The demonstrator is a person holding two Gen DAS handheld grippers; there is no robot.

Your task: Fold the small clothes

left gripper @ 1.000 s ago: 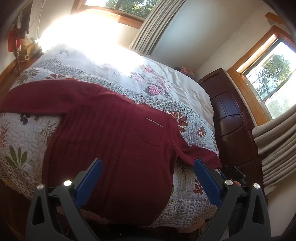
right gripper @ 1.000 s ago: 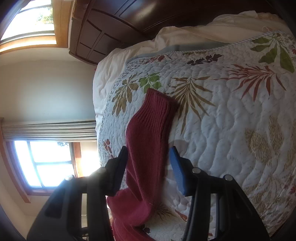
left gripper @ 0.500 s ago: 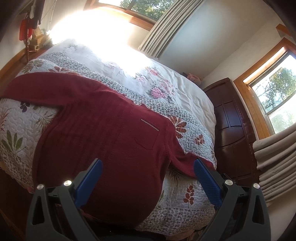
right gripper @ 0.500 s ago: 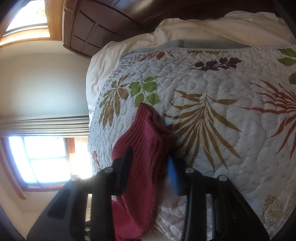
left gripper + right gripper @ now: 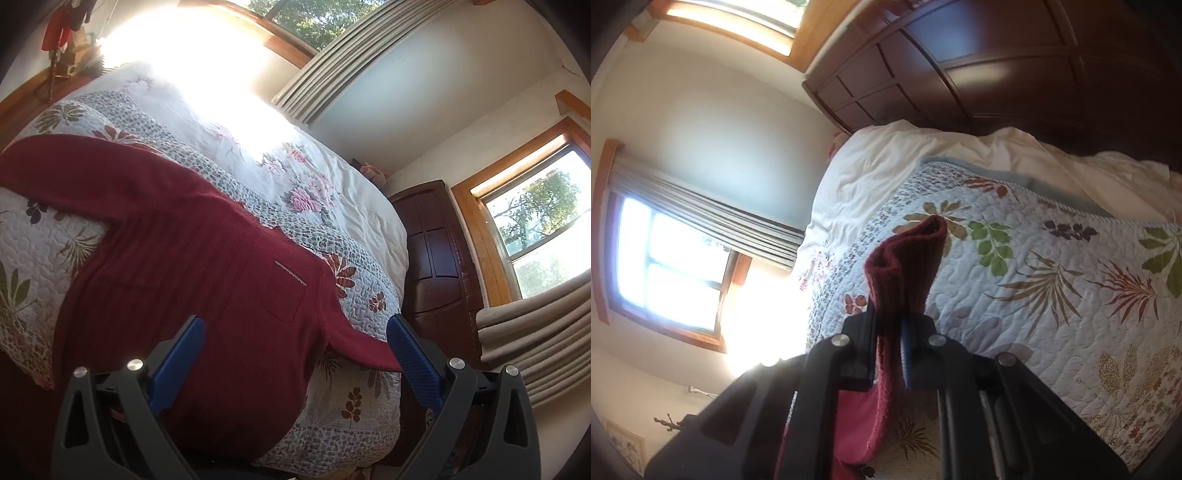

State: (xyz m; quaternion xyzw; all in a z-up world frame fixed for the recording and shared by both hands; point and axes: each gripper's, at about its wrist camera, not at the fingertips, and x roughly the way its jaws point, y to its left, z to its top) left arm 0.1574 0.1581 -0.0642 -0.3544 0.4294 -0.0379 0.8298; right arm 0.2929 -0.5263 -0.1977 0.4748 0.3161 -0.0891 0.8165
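Observation:
A dark red knit sweater (image 5: 192, 280) lies spread flat on the quilted bed (image 5: 48, 236), a small chest pocket facing up and one sleeve stretched to the far left. My left gripper (image 5: 295, 343) hovers open above the sweater's lower body, touching nothing. The other sleeve (image 5: 354, 345) runs right, off toward the bed's edge. In the right wrist view that sleeve's ribbed cuff (image 5: 905, 266) stands lifted off the quilt (image 5: 1052, 295), with my right gripper (image 5: 888, 332) shut on it just below the cuff.
A dark wooden headboard (image 5: 436, 258) borders the bed on the right, also seen as headboard (image 5: 979, 66). A white duvet (image 5: 325, 184) covers the far half. Windows with curtains (image 5: 535, 332) stand close by. Small items (image 5: 70, 55) sit on a ledge at far left.
My right gripper closed from open onto the sleeve and raised the cuff off the quilt. The left gripper drifted a little, still open above the sweater.

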